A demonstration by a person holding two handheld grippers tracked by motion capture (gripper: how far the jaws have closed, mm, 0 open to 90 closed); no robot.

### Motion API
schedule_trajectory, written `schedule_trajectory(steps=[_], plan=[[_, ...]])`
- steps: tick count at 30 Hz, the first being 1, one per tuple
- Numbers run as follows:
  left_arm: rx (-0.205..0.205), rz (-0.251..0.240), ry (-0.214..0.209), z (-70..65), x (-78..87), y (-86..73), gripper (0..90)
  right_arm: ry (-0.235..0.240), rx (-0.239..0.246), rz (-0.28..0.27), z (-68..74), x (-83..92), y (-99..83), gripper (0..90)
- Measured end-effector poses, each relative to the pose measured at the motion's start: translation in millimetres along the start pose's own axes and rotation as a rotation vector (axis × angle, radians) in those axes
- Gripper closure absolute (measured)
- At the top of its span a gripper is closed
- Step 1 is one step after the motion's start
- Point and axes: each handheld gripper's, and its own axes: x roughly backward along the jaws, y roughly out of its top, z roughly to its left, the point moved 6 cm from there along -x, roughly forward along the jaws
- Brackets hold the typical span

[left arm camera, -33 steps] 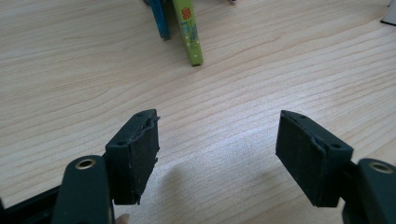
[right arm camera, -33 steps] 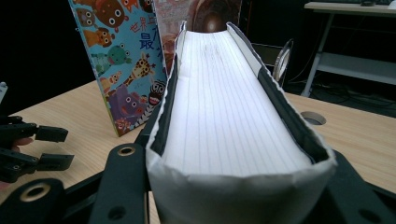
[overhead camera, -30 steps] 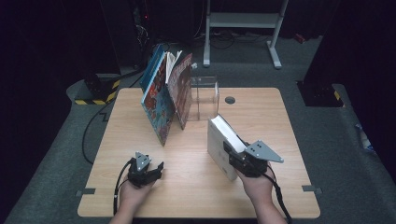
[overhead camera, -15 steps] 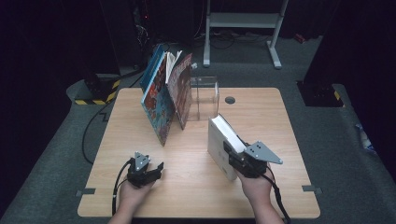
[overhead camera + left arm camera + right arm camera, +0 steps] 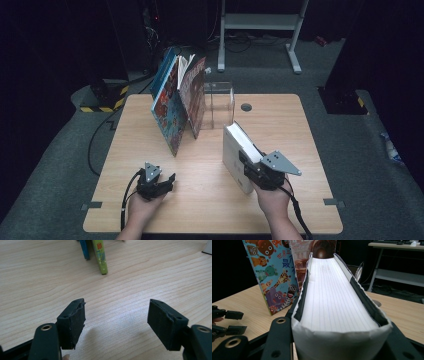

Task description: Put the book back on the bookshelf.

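Nothing has shifted over the last second: the right gripper (image 5: 248, 165) stays clenched on the white book (image 5: 235, 150), upright on the table (image 5: 280, 120). Ahead lean the picture books (image 5: 177, 107). The left gripper (image 5: 167, 181) rests released, so shelving waits.

Both grippers are black. The left gripper (image 5: 159, 183) carries a small grey three-cornered plate on top and trails a black cable. Its fingers (image 5: 71, 323) are blocky, faced with worn, frayed black pads, with brass-ringed holes at the knuckles. The right gripper (image 5: 252, 167) bears a larger grey plate with small holes and a black cable.
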Motion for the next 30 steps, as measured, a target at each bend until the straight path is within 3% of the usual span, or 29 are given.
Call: schedule_trajectory(steps=[10,30], plan=[[0.002,0.001,-0.003,0.0,0.4,-0.2,30.5,0.004,-0.022,0.005,2.1,-4.1,5.0,53.6],[0.001,0.004,-0.01,0.5,0.9,-0.6,30.4,-0.018,-0.002,-0.022,0.1,-14.5,29.6,53.6]])
